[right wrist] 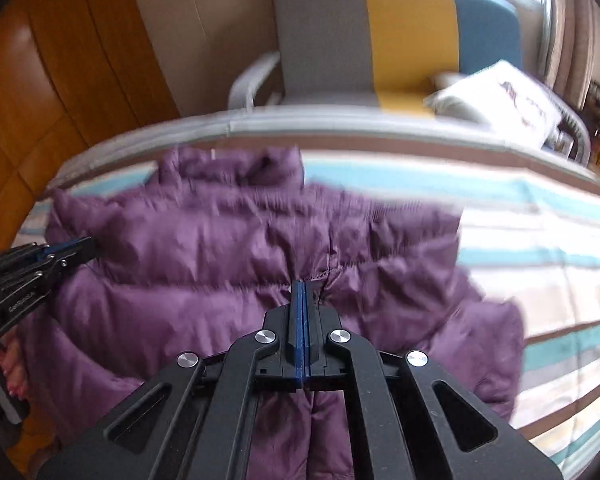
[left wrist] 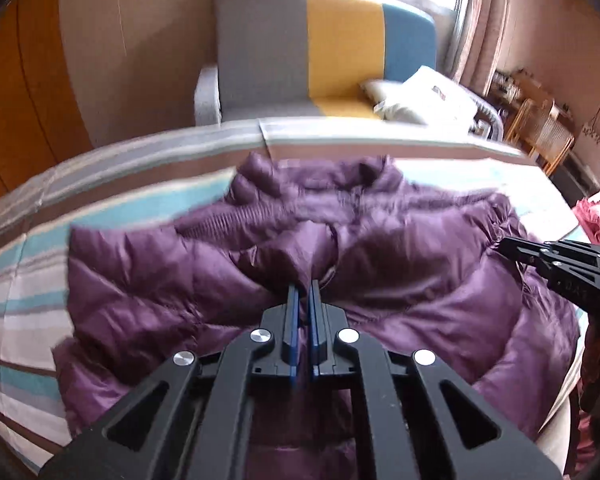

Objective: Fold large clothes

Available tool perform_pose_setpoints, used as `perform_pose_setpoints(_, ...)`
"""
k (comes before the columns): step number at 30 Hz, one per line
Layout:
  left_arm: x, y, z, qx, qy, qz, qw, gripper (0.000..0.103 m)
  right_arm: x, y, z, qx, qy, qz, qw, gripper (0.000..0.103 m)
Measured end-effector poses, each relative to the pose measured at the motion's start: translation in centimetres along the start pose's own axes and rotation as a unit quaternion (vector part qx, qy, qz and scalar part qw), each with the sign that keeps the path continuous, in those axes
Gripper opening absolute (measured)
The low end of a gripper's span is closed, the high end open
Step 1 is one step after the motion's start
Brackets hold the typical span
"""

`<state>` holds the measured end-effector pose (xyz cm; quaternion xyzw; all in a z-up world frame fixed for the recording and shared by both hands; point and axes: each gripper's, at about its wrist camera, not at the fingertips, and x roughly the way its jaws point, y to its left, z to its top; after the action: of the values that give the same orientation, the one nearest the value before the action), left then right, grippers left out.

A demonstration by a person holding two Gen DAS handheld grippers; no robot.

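Note:
A purple puffer jacket [left wrist: 400, 272] lies spread on a striped bed [left wrist: 28, 264], collar toward the far edge. My left gripper [left wrist: 305, 286] is shut on a pinched fold of the jacket near its middle. My right gripper [right wrist: 303, 285] is shut on a fold of the same jacket [right wrist: 204, 248] at a stitched seam. The right gripper also shows at the right edge of the left wrist view [left wrist: 508, 246], at the jacket's right side. The left gripper shows at the left edge of the right wrist view [right wrist: 86, 246], at the jacket's left side.
The striped bed sheet [right wrist: 540, 248] extends to the right of the jacket. Beyond the bed stands a grey, yellow and blue armchair [left wrist: 324, 48] with a white pillow [left wrist: 424, 96]. Wooden panels [right wrist: 40, 80] stand at left. A pink cloth [left wrist: 596, 216] lies at far right.

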<state>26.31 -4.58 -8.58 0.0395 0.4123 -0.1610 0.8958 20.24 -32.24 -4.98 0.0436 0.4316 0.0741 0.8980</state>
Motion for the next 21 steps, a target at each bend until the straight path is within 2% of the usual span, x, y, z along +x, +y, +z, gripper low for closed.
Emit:
perform_pose_setpoints(3,0.7,0.6,1.0,0.000,-0.004,0.004,1.0000,0.004,0.2,-0.3,1.2,0.004,-0.021,-0.001,1.000,0.000)
perform_pose_setpoints(5,2.3,1.0,1.2,-0.005,0.004,0.004,1.0000,0.005,1.0,-0.5,1.0,0.001,-0.020,-0.002,1.000,0.000)
perform_pose_setpoints(7,3.7,1.3,1.0,-0.004,0.009,0.006,0.9999,0.009,2.6,-0.5,0.6,-0.011,-0.012,-0.013,1.000,0.000)
perform_pose_setpoints(9,4.9,1.8,0.5,-0.012,0.016,-0.003,0.9998,0.017,4.1,-0.6,0.1,-0.012,-0.006,-0.020,1.000,0.000)
perform_pose_setpoints(15,6.8,2.9,-0.5,-0.050,0.005,-0.033,0.9982,0.020,6.8,-1.3,-0.3,0.013,-0.010,-0.020,1.000,0.000)
perform_pose_setpoints(21,7.6,2.9,-1.1,-0.062,-0.008,-0.036,0.9974,0.020,7.8,-1.9,-0.8,0.028,-0.009,-0.006,1.000,0.000)
